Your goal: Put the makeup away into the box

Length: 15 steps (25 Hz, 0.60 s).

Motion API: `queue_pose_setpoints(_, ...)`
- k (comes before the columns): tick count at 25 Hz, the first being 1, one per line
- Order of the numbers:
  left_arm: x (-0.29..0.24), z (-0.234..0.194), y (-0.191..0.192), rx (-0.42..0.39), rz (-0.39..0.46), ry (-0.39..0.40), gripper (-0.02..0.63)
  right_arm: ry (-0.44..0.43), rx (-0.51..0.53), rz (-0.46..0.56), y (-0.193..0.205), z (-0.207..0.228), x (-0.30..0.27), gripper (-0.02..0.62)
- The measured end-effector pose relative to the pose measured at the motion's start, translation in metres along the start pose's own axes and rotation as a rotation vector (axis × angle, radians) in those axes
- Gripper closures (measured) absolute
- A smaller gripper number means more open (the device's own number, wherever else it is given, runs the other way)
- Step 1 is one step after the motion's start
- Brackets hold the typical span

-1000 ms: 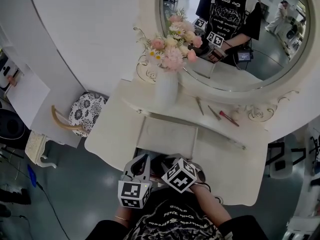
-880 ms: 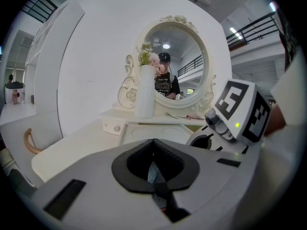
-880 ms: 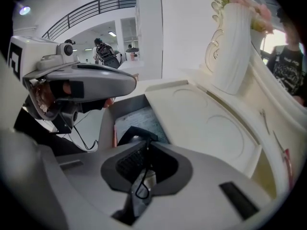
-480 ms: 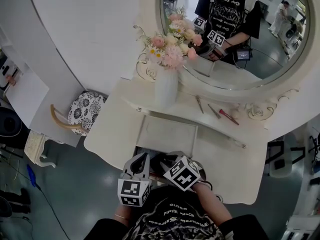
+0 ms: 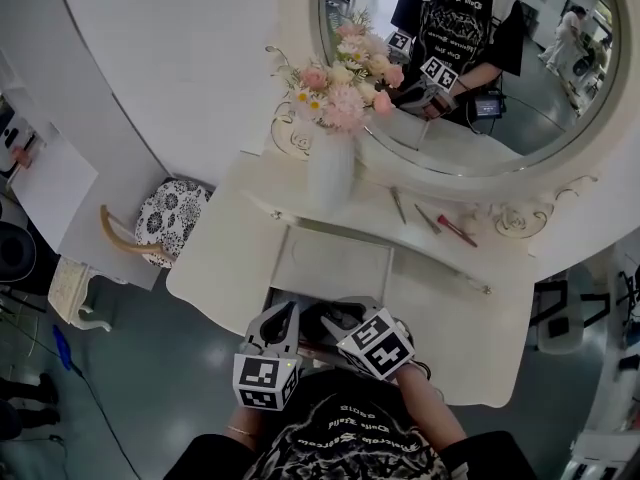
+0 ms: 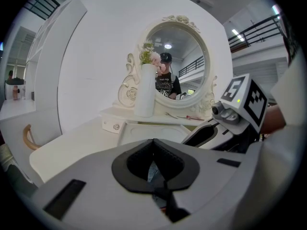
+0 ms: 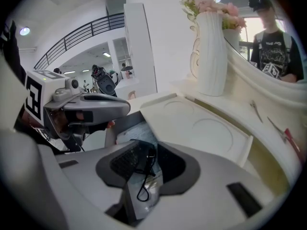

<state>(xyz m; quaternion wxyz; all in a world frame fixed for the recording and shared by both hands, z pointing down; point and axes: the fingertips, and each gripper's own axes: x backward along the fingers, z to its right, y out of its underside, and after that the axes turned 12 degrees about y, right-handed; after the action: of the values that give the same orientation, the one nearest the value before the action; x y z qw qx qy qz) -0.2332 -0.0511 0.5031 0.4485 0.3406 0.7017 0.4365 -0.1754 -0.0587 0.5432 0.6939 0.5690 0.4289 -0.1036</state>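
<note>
- In the head view, your two grippers are covering most of the box (image 7: 121,122) at the near edge of the table (image 5: 222,260). Its contents are showing only as a pale, bluish patch.
- Your right gripper (image 7: 146,152) is standing spread, and its jaws have just been opening. A thin black looped cord (image 7: 145,174) is showing in the gap with neither pad pressing on it. You cannot tell what it belongs to.
- Your left gripper (image 6: 153,145) is holding its jaws pressed together at the tips. Only a sliver of the box is showing behind them.
- The frame's top edge is cutting off the mirror (image 5: 520,118).
- Three slim makeup pieces (image 5: 428,219) are lying on the shelf (image 5: 360,208) under the mirror, well apart from the box. One of them is red.
- One vase (image 5: 330,168) of flowers is standing on that shelf.
- One patterned stool (image 5: 170,223) is sitting to the table's left.
</note>
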Motion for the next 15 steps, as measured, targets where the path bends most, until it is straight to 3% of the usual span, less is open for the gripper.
queue_pose_setpoints(9,-0.003,0.003,-0.006,-0.002,0.001,0.004,0.591,0.014,-0.052,0.160,-0.022,0.012,0.028,0.472)
queue_pose_setpoints(13,-0.007,0.005,-0.006,0.014,0.000,0.014,0.591,0.076,0.046,0.186,-0.023,0.017,0.039,0.474)
queue_pose_setpoints(15,-0.010,0.008,-0.008,0.011,0.000,0.022,0.591,0.085,0.022,0.199,-0.021,0.021,0.044,0.474)
